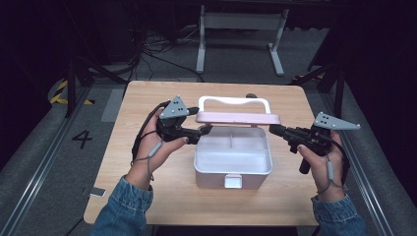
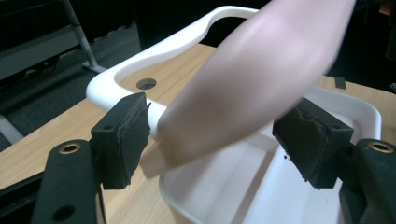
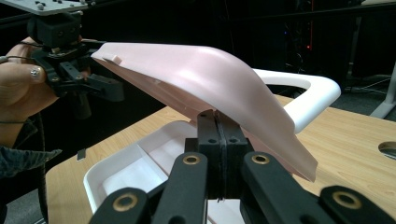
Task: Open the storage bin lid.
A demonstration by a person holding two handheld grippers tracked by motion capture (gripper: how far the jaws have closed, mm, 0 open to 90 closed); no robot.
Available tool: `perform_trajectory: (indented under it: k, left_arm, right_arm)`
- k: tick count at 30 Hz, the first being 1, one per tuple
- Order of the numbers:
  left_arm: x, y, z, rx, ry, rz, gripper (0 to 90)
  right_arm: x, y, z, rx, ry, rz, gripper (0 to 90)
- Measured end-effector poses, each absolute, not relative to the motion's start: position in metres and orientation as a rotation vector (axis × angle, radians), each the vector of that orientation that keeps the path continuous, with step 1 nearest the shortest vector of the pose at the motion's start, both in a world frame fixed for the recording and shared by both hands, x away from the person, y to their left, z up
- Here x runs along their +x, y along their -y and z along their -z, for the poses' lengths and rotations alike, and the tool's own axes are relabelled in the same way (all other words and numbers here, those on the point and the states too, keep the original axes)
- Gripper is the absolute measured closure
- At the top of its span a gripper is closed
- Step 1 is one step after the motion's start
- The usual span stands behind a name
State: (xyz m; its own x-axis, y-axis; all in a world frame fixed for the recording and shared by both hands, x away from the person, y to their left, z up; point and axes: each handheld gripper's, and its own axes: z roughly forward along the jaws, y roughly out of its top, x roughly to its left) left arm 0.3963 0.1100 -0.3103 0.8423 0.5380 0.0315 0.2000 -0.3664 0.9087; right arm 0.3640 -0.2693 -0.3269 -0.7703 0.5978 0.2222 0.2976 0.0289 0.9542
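On the wooden table (image 1: pixel 147 196) stood one white box (image 1: pixel 232 167), its pink lid (image 1: pixel 238 118) raised over the far edge, with one white handle (image 1: pixel 234 102) arching beyond it. I held two grippers, one in each hand. At the left, my left gripper (image 1: pixel 204 130) reached to the lid's left end; in the left gripper view its two pads (image 2: pixel 126 135) stood apart, with the lid's corner between them and touching neither that I could make out. Inside the box I counted one divider wall, and one small white latch (image 1: pixel 233 181) on the near side. At the right, my right gripper (image 1: pixel 273 130) met the lid's right end; in the right gripper view its jaws were pressed together, and I could not tell whether any of the lid's edge was pinched between them, since the lid curved up just behind.

One round hole (image 2: pixel 146 84) pierced the tabletop near the handle. Grey carpet, floor rails, a painted number 4 (image 1: pixel 81 138) and a white frame (image 1: pixel 241 37) surrounded the table; the room beyond was dark. My forearms were cut off below the denim sleeves (image 1: pixel 125 209). Motion blurred the lid in the left gripper view.
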Motion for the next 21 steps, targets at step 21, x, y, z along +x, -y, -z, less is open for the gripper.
perform_trajectory:
  k: [21]
  left_arm:
    - [0.418,-0.094,0.307,1.907,-0.514,-0.423,56.0]
  right_arm:
    - [0.354,0.286,0.329,0.962,-2.047,-1.773,82.6]
